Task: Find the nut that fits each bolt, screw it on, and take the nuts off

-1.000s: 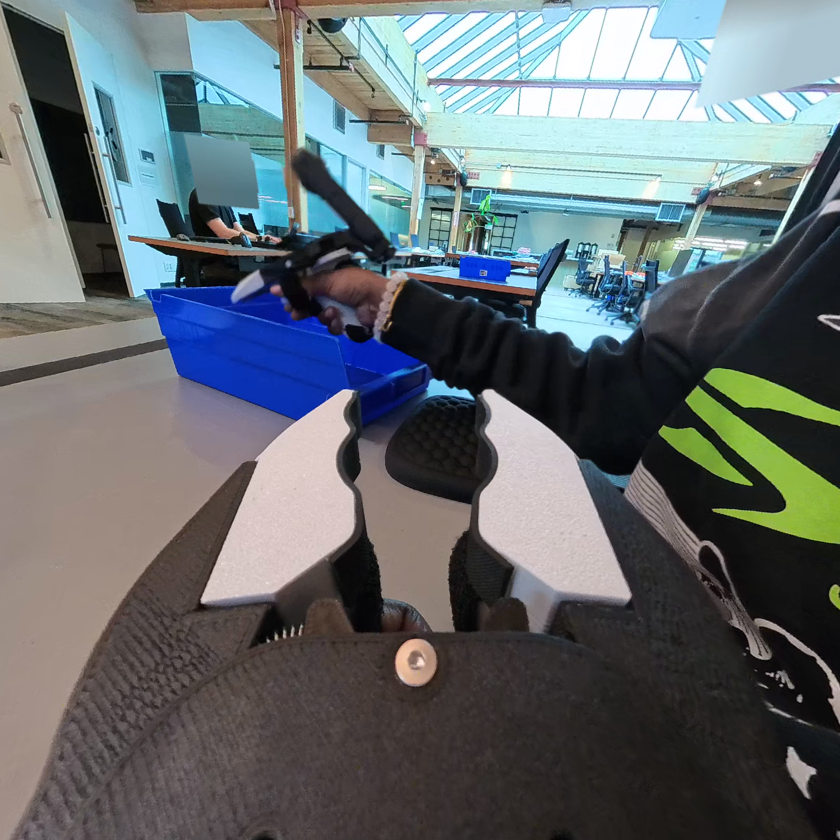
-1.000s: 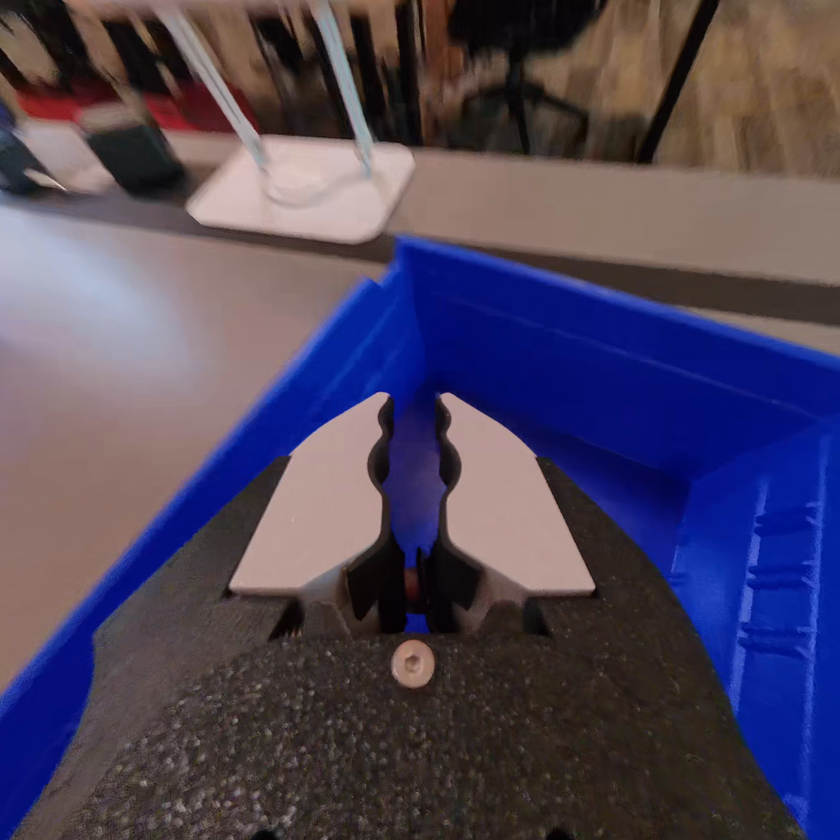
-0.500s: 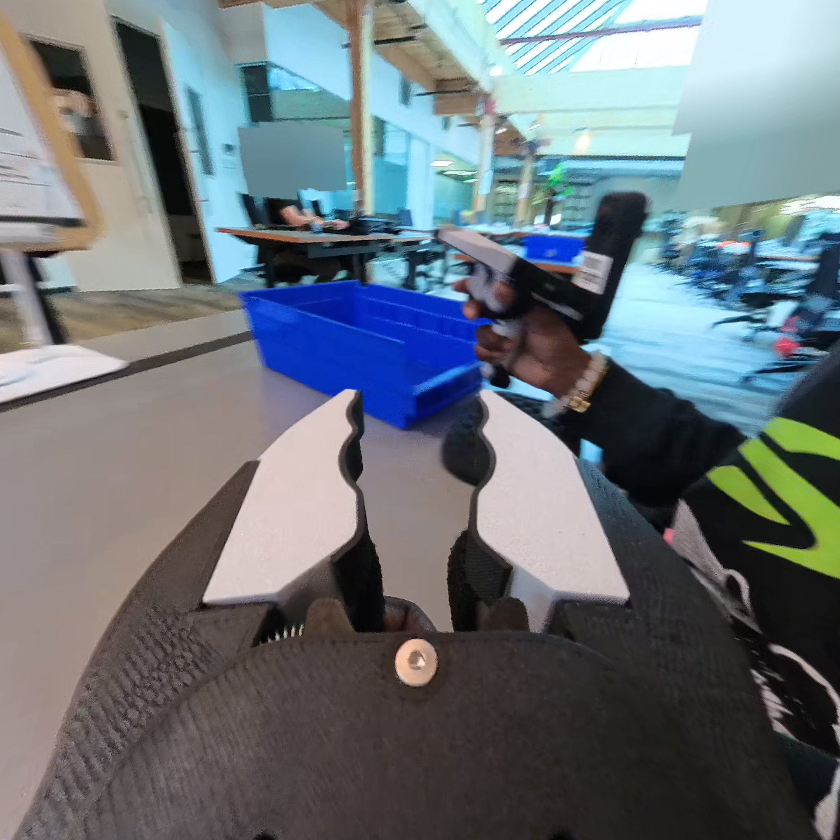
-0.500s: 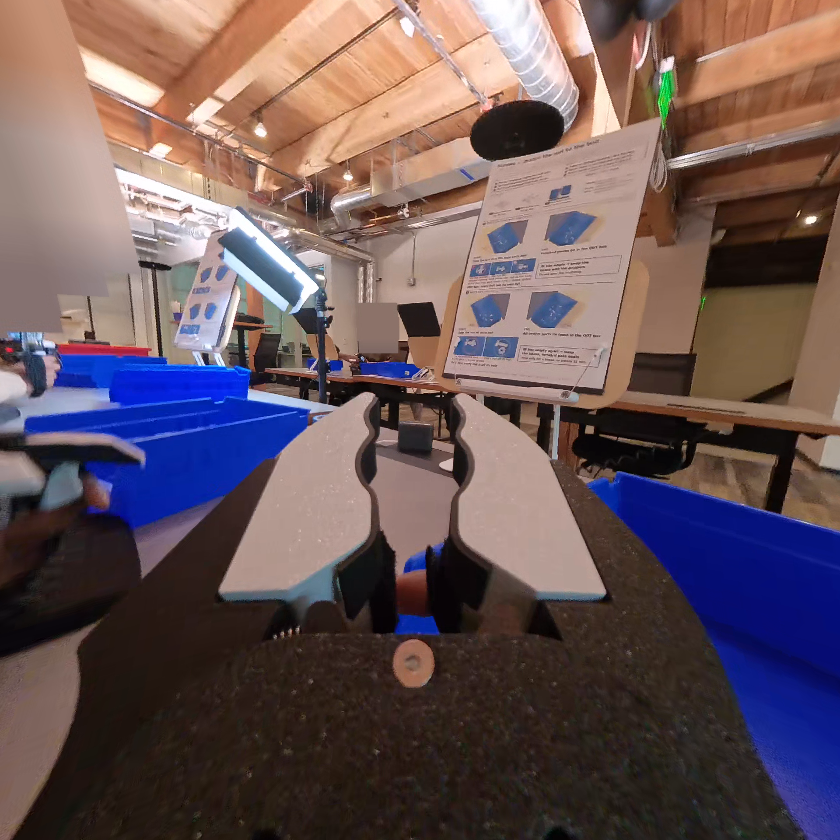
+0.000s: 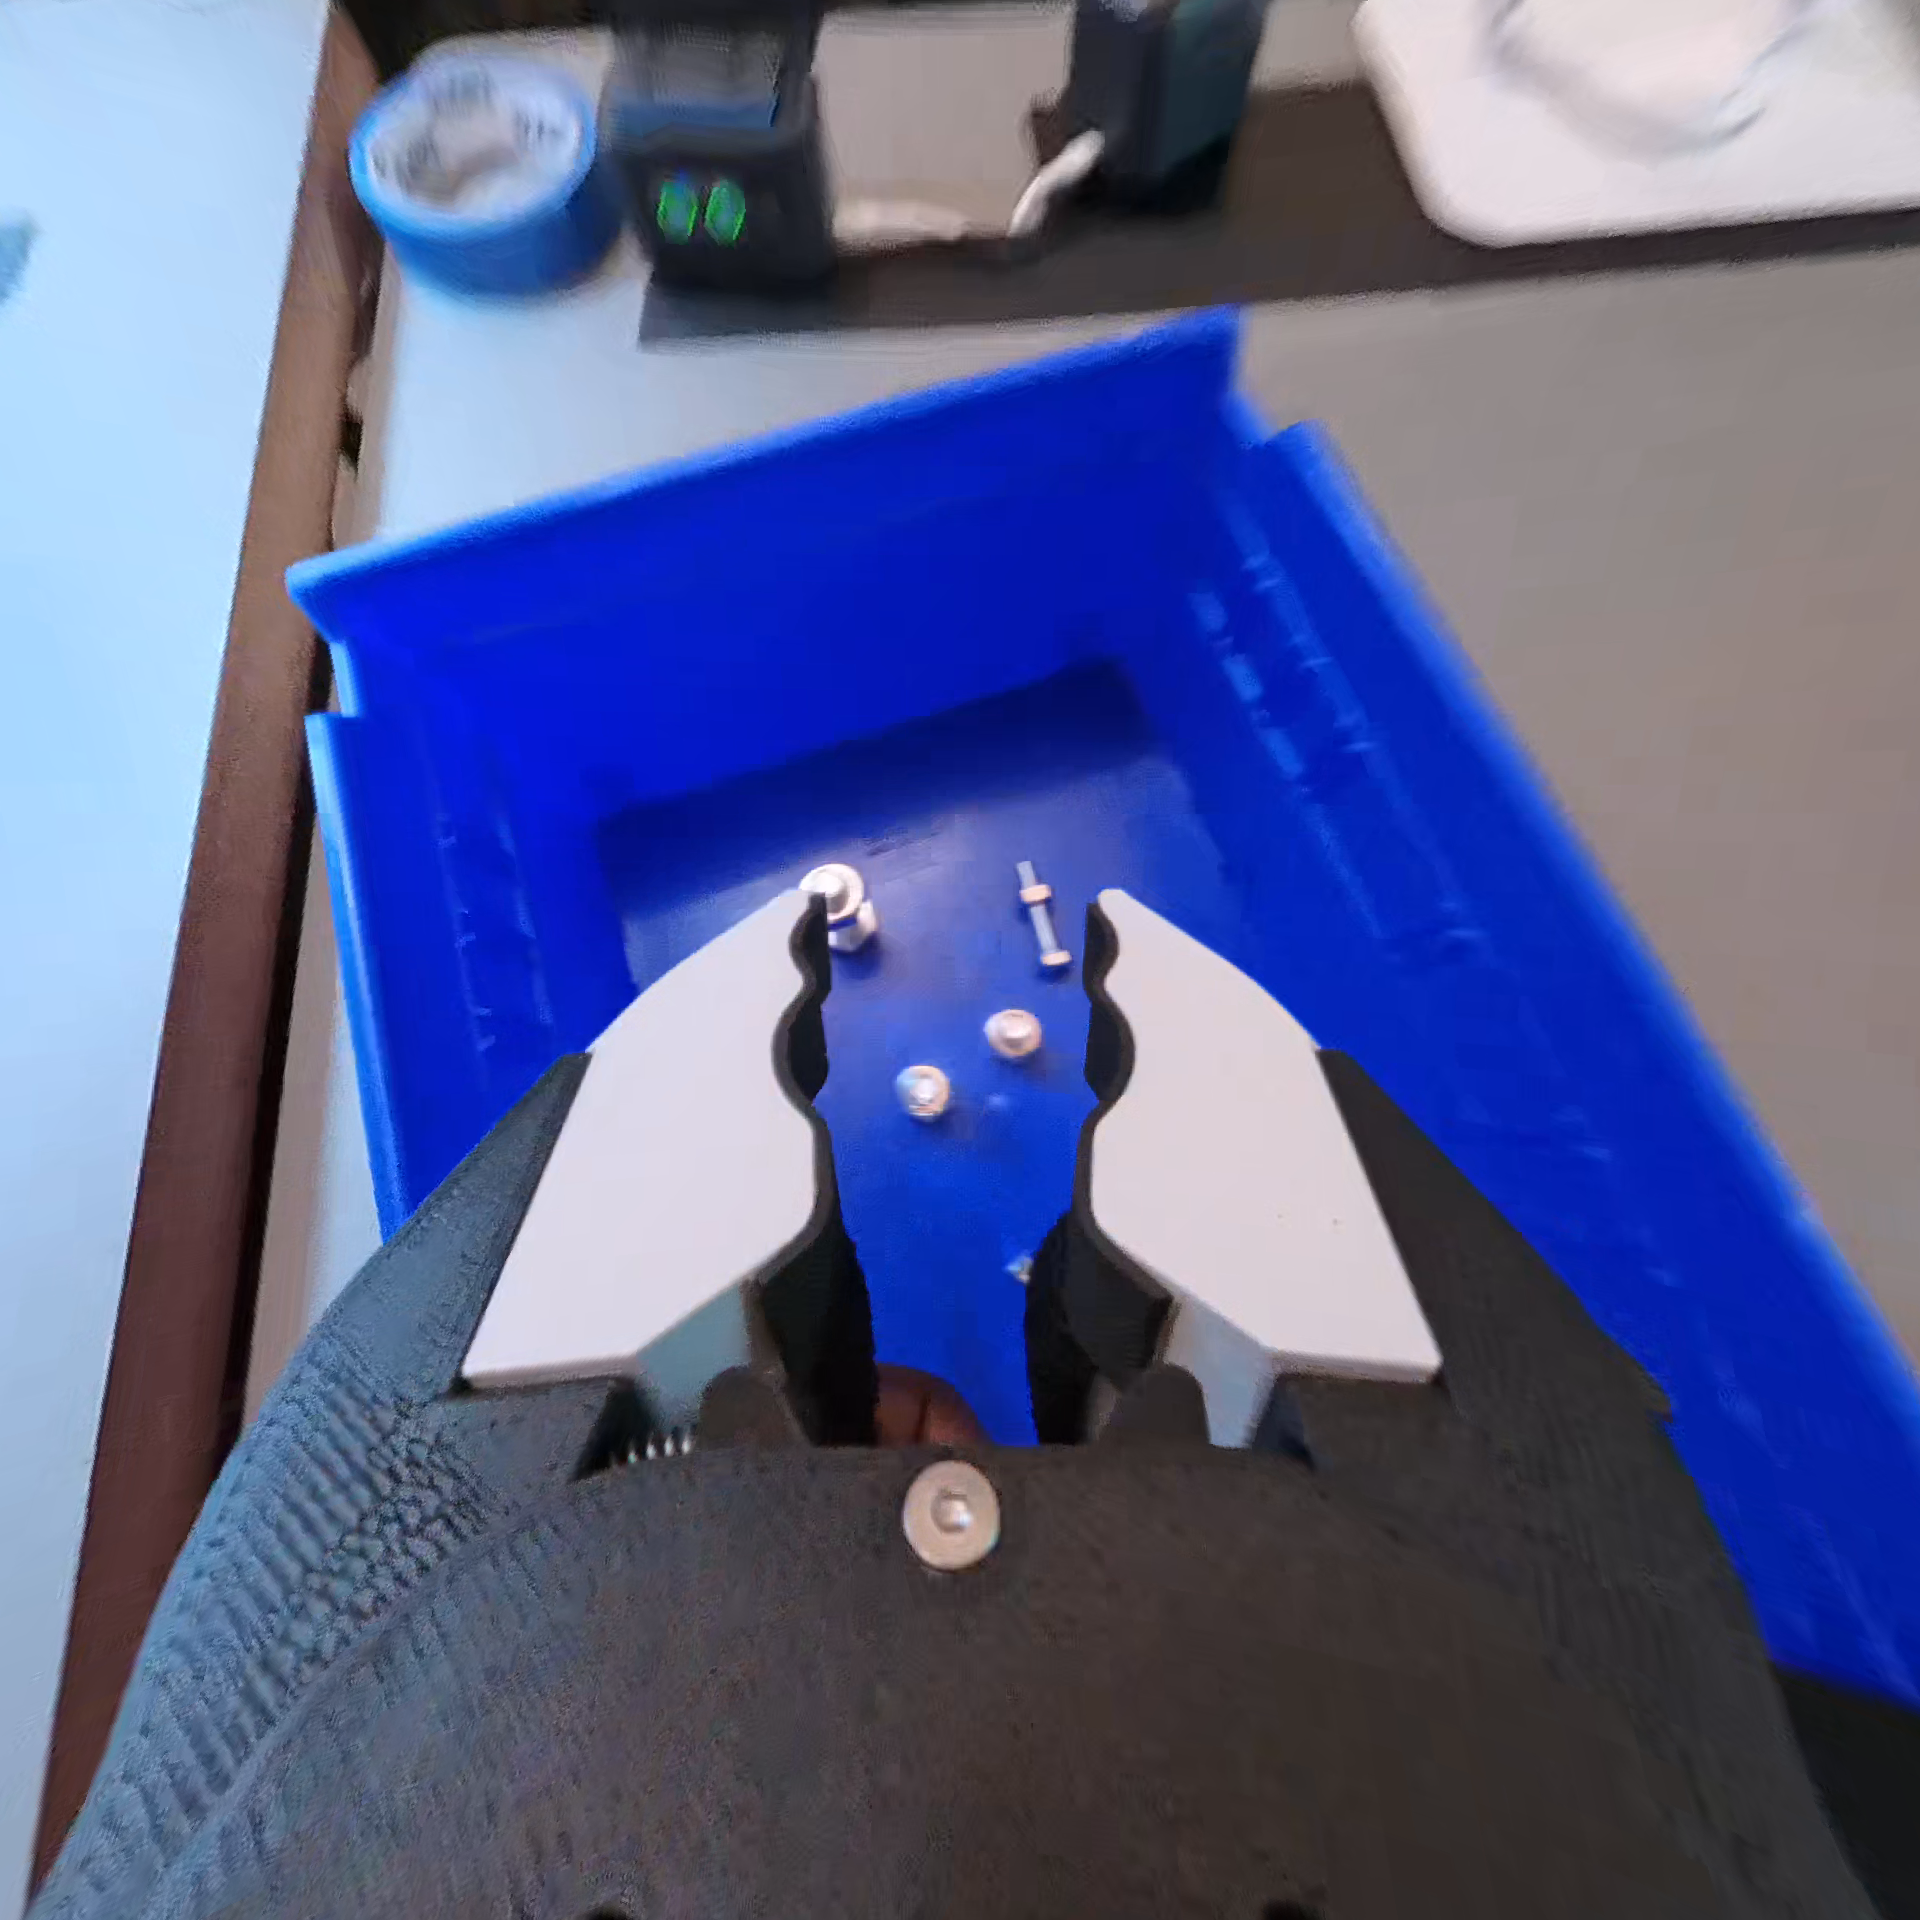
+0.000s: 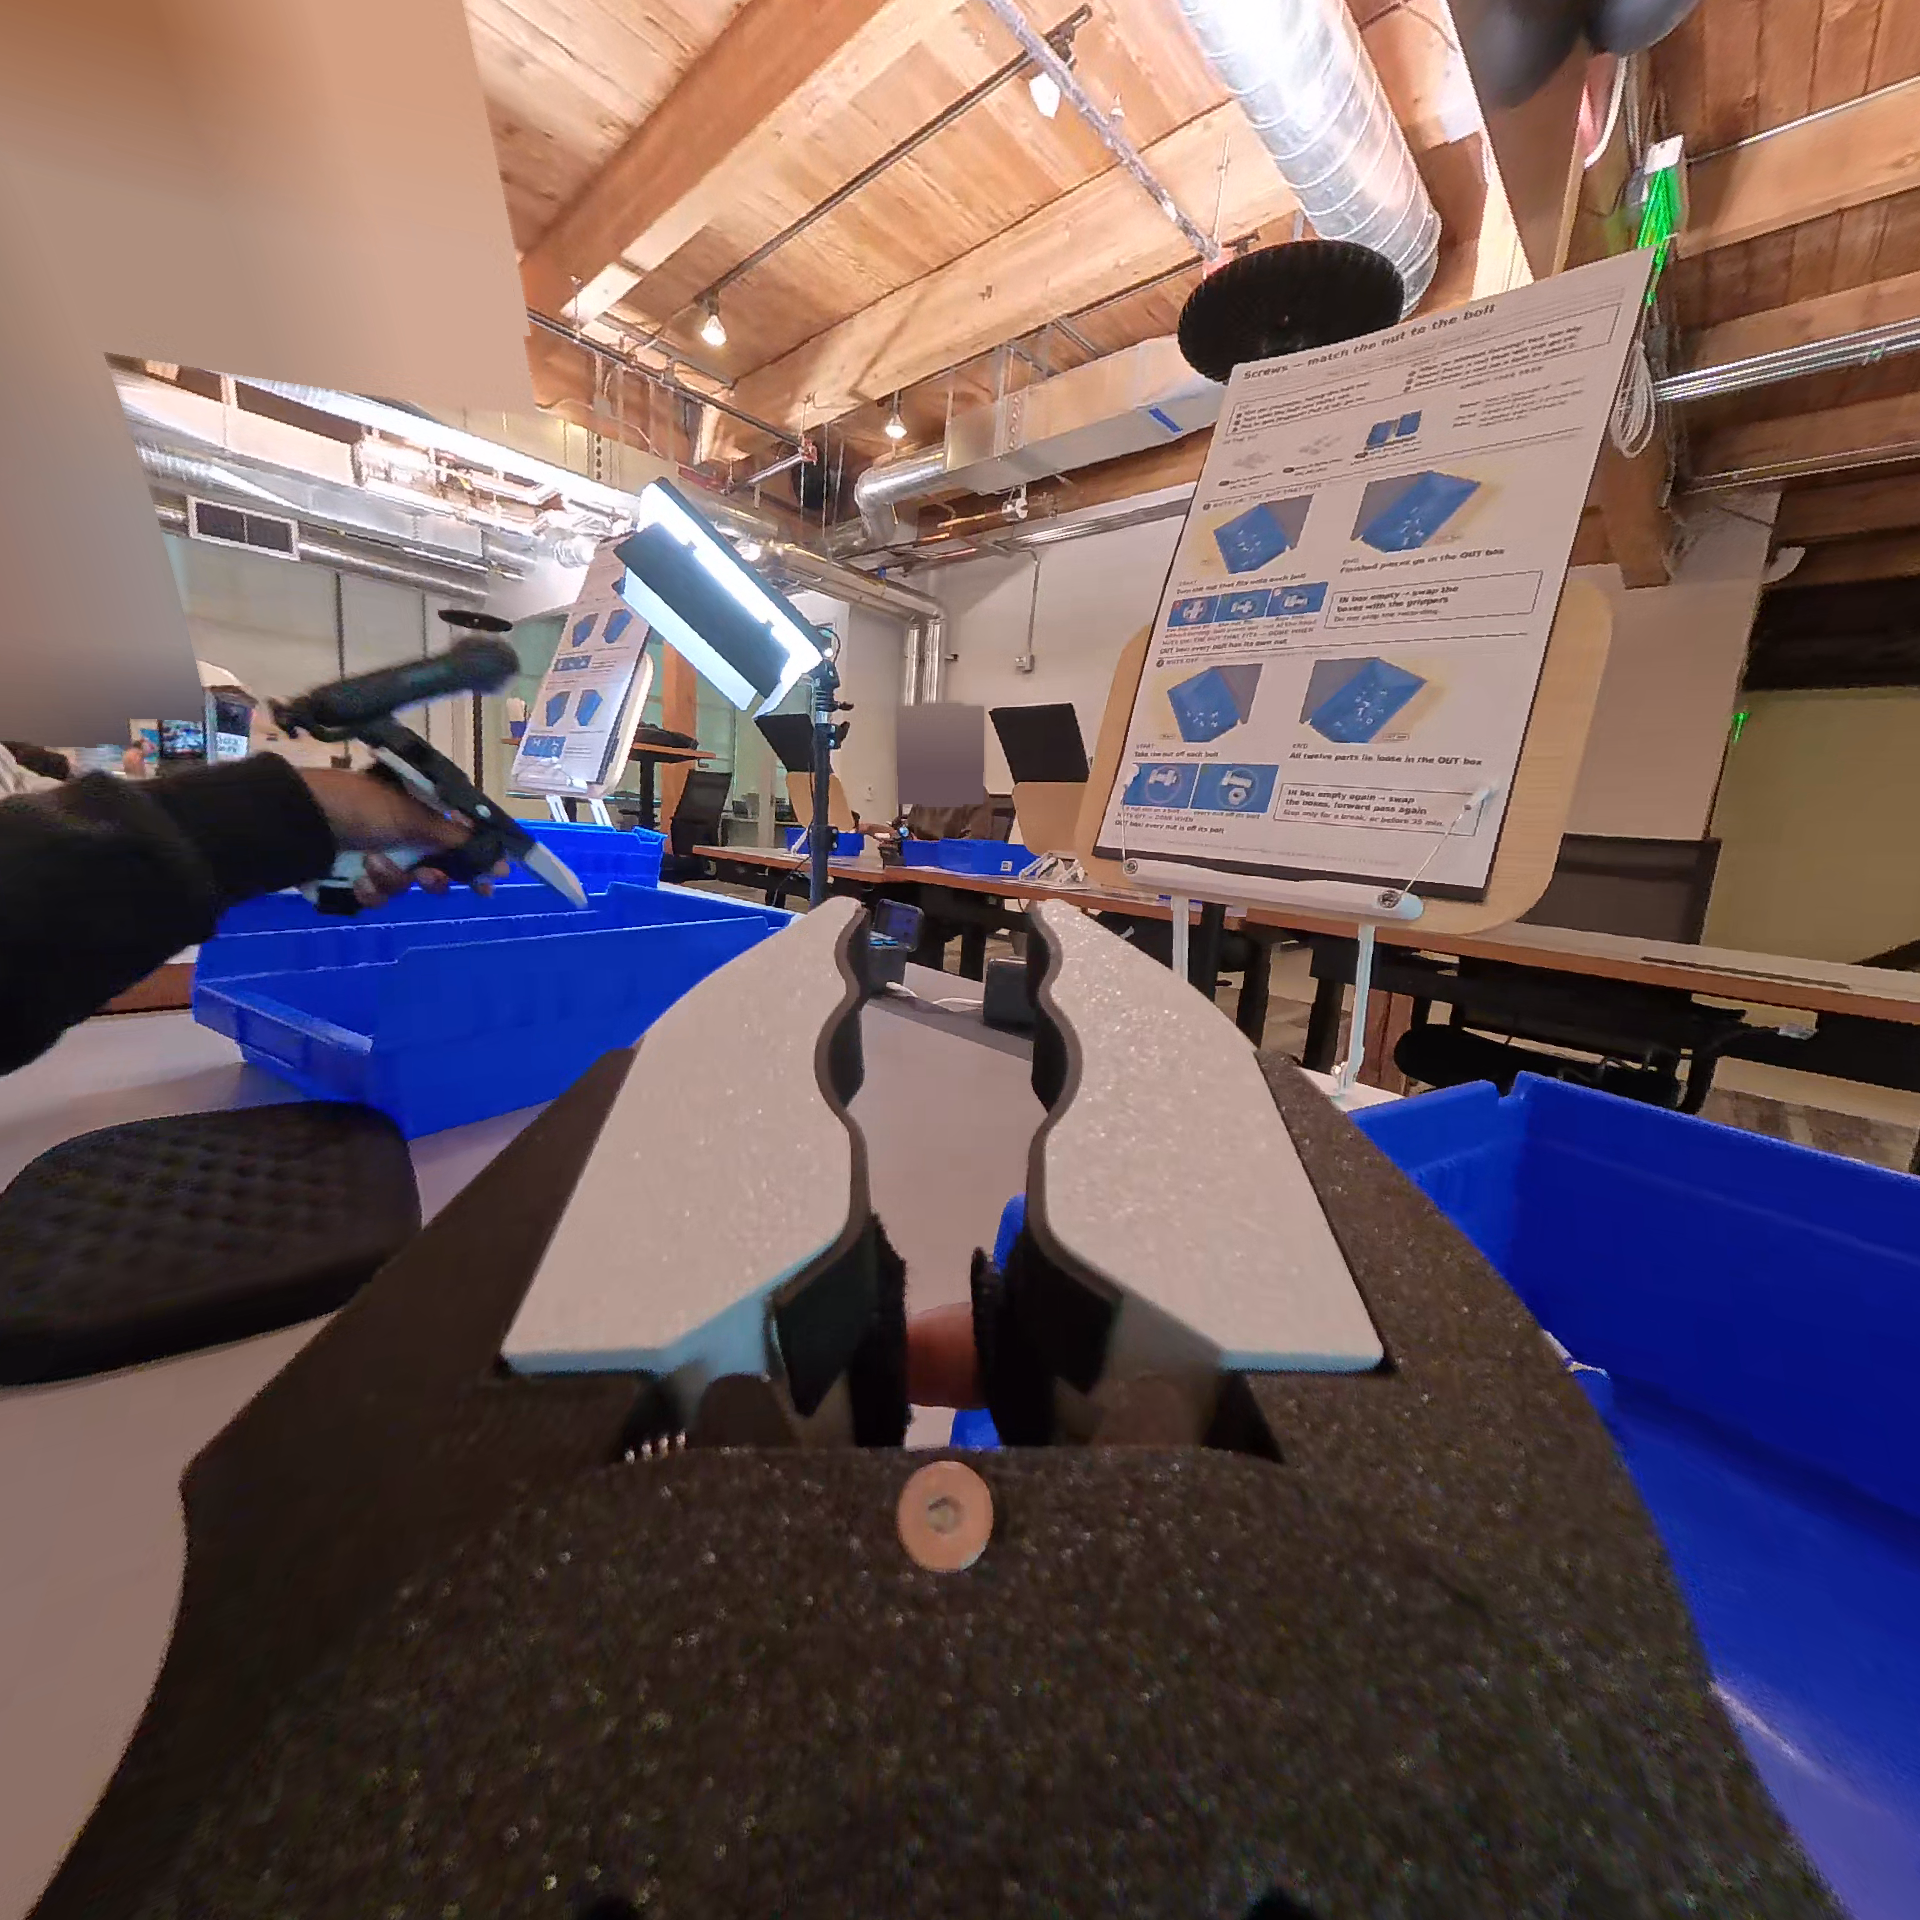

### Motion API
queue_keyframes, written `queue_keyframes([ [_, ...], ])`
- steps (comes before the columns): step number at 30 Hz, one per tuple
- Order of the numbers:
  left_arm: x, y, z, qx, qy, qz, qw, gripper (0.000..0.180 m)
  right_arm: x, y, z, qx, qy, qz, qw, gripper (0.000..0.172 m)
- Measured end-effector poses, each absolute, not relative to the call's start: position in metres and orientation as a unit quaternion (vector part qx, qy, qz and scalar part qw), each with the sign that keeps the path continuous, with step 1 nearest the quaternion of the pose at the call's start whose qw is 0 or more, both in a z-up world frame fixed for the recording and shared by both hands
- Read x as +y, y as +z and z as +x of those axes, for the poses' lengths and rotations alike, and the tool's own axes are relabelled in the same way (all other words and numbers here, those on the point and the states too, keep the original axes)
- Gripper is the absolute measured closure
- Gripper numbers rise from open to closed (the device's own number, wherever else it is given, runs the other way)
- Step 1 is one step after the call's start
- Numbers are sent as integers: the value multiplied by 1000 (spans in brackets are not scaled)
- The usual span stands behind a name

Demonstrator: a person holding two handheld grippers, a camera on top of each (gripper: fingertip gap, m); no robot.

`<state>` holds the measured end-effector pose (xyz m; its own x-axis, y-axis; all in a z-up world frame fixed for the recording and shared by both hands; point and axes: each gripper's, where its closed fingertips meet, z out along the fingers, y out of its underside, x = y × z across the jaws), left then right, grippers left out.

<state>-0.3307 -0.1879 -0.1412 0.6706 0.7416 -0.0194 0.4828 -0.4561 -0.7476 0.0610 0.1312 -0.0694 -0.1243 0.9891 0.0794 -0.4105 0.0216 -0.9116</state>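
In the left wrist view my left gripper [image 5: 951, 914] is open and empty, held above a blue bin [image 5: 1455, 831]. On the bin floor lie a thick bolt with a nut [image 5: 844, 914], a thin bolt with a nut [image 5: 1041, 914] and two small metal pieces [image 5: 1012, 1034] [image 5: 923, 1091]. In the right wrist view my right gripper [image 6: 943, 920] is open and empty, raised level over the table, with a second blue bin [image 6: 1662, 1247] at its right. The left gripper also shows in the right wrist view [image 6: 540, 862], over the far bin [image 6: 468, 997].
A roll of blue tape [image 5: 483, 171] and dark devices [image 5: 727, 156] stand beyond the left bin. A black pad [image 6: 197, 1226] lies on the table at left. An instruction board [image 6: 1351, 644] on a stand rises behind the right bin. Across from one pair of fingers to the other is roughly 50 centimetres.
My left gripper swung from looking across the room to pointing down into the bin with the bolts. My right gripper lifted out of its bin, opened a little and now holds steady.
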Motion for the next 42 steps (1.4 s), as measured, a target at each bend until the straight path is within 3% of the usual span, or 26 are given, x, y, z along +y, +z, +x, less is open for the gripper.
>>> queue_keyframes([
  [3,-196,-183,-357,-390,173,-854,298,133,132,-70,61,-429,616,-336,569,143],
  [7,-193,-208,-369,-407,155,-854,285,136,133,-70,62,-426,619,-337,567,143],
  [11,-192,-210,-372,-414,154,-847,297,139,135,-70,62,-423,621,-339,567,143],
  [14,-192,-207,-373,-409,155,-846,304,163,136,-70,62,-421,620,-341,567,143],
  [18,-192,-204,-368,-397,149,-855,298,170,137,-69,62,-417,621,-341,569,143],
  [26,-194,-205,-365,-374,147,-871,285,171,142,-67,66,-401,627,-344,573,145],
  [34,-168,-138,-330,-305,174,-864,360,171,145,-65,68,-387,637,-346,570,145],
  [38,-125,-91,-266,-197,149,-871,424,171,144,-67,66,-396,630,-346,571,145],
  [42,-77,-77,-170,-51,64,-885,458,171,142,-69,65,-403,624,-347,572,145],
])
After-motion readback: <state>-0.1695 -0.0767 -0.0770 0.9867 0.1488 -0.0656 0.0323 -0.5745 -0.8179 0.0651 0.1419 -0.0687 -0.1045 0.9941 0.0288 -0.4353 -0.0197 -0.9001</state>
